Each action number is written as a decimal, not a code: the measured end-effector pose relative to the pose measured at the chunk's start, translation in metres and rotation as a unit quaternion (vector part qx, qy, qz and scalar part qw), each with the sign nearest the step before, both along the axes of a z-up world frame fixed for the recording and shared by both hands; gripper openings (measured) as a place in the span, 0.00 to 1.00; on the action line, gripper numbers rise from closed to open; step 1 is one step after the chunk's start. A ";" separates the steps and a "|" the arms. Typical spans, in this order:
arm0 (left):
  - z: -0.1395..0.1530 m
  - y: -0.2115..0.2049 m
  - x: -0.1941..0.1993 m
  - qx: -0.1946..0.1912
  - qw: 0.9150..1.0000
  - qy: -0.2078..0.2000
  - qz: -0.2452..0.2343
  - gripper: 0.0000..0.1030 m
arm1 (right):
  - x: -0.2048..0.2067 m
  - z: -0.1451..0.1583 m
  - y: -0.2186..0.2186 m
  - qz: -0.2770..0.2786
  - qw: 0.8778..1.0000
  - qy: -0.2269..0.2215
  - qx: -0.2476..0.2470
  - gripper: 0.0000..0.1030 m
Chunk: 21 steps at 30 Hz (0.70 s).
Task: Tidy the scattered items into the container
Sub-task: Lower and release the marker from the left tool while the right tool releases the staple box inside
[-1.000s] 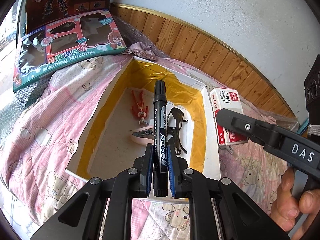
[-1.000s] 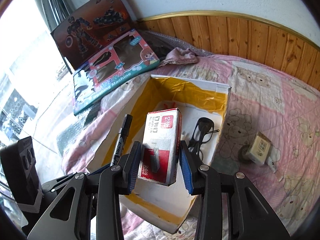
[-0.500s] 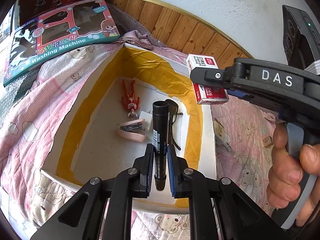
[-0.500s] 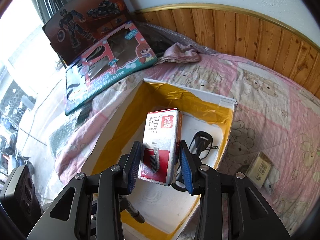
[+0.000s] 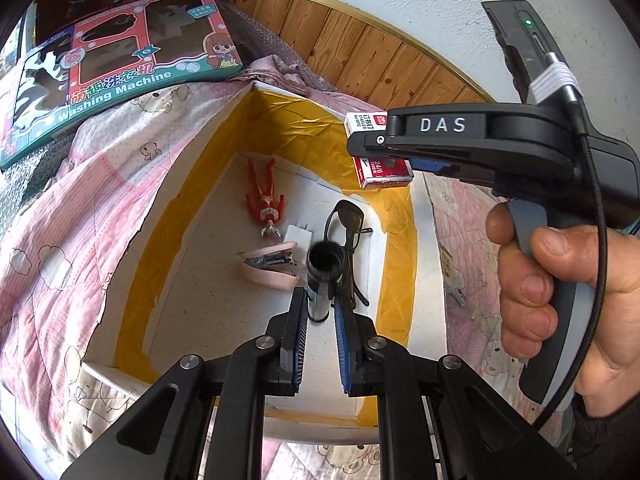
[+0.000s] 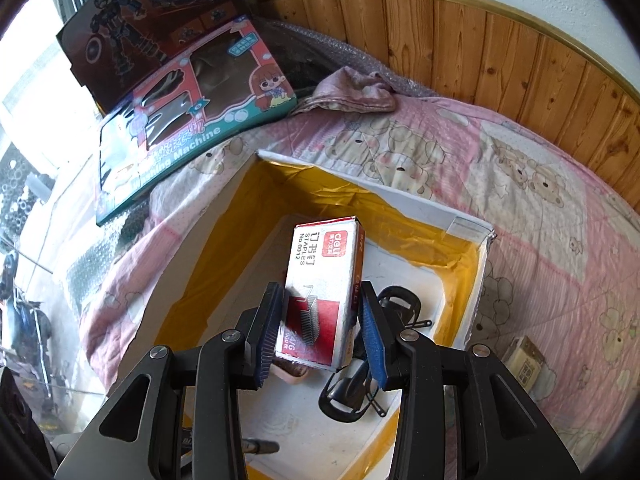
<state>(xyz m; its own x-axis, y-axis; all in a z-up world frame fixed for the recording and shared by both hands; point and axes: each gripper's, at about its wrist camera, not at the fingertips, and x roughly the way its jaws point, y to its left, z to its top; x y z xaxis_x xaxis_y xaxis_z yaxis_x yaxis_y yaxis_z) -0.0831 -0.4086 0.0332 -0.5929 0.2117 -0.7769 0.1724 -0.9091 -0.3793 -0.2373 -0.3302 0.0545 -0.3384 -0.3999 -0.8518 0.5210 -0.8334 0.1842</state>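
Observation:
A white box lined with yellow tape (image 5: 424,264) (image 6: 440,212) lies open on a pink quilt. My left gripper (image 5: 320,304) is shut on a black marker (image 5: 325,268), seen almost end-on and blurred, above the box floor. My right gripper (image 6: 320,312) (image 5: 384,148) is shut on a red and white staples box (image 6: 328,280) (image 5: 380,168), held over the box's far right part. Inside the box lie a red toy figure (image 5: 264,196), a white plug (image 5: 298,234), a pink stapler (image 5: 272,268) and black glasses (image 5: 348,220) (image 6: 396,308).
A "Washing Machine" toy box (image 5: 120,76) (image 6: 192,136) and a dark robot toy box (image 6: 152,20) lean at the back left. A crumpled cloth (image 6: 352,92) lies near the wood-panelled wall. A small beige packet (image 6: 524,364) rests on the quilt right of the box. A hand (image 5: 560,288) grips the right handle.
The marker has swung from lying flat to nearly end-on as my left gripper tipped down over the box. My right gripper has carried the staples box further over the box's inside.

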 end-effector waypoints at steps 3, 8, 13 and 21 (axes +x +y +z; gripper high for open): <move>0.002 0.002 -0.001 0.002 1.000 0.003 -0.009 0.14 | -0.009 -0.004 0.000 -0.010 1.000 0.000 0.002 0.42; 0.005 0.002 0.000 -0.001 1.000 0.005 -0.004 0.28 | -0.014 -0.004 0.007 -0.022 1.000 -0.005 -0.006 0.42; 0.005 -0.002 0.003 0.002 1.000 0.004 0.005 0.28 | -0.008 0.001 0.016 -0.025 1.000 -0.005 -0.017 0.42; 0.014 0.007 0.017 -0.016 1.000 0.009 0.005 0.28 | 0.021 0.015 0.034 -0.017 0.999 -0.005 -0.043 0.42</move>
